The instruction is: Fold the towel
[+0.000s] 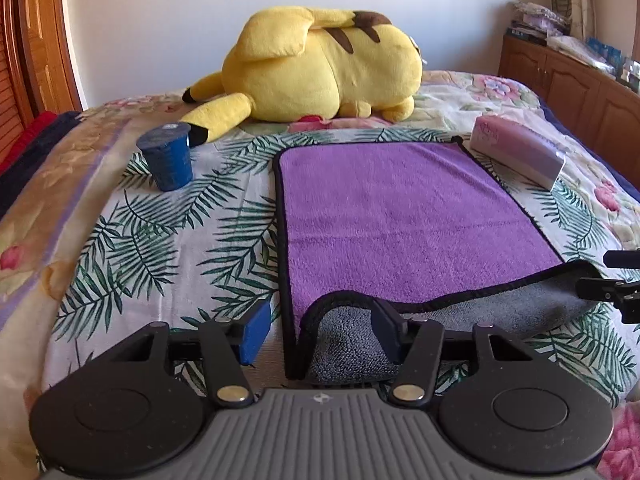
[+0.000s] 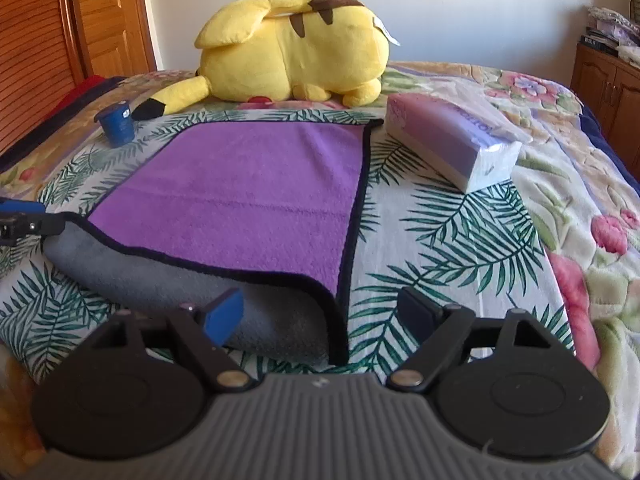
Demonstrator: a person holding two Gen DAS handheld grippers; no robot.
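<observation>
**A:** Where is the towel (image 1: 400, 216)?

**B:** Flat on the bed (image 1: 168, 240), purple side up, black-edged. Its near edge is curled over, baring the grey underside.

**A:** And the tongs?

**B:** Both spread. The left gripper (image 1: 320, 330) straddles the near left corner — one finger sits under the curled flap, partly hidden. The right gripper (image 2: 324, 312) frames the near right corner, pinching nothing.

**A:** Anything else?

**B:** A blue cup (image 1: 168, 156) beyond the towel on the left, a tissue pack (image 2: 448, 148) on the right with unreadable print, a yellow plush (image 1: 320, 68) behind — its face hidden. A cabinet (image 1: 580, 88) is cut off at right.
</observation>
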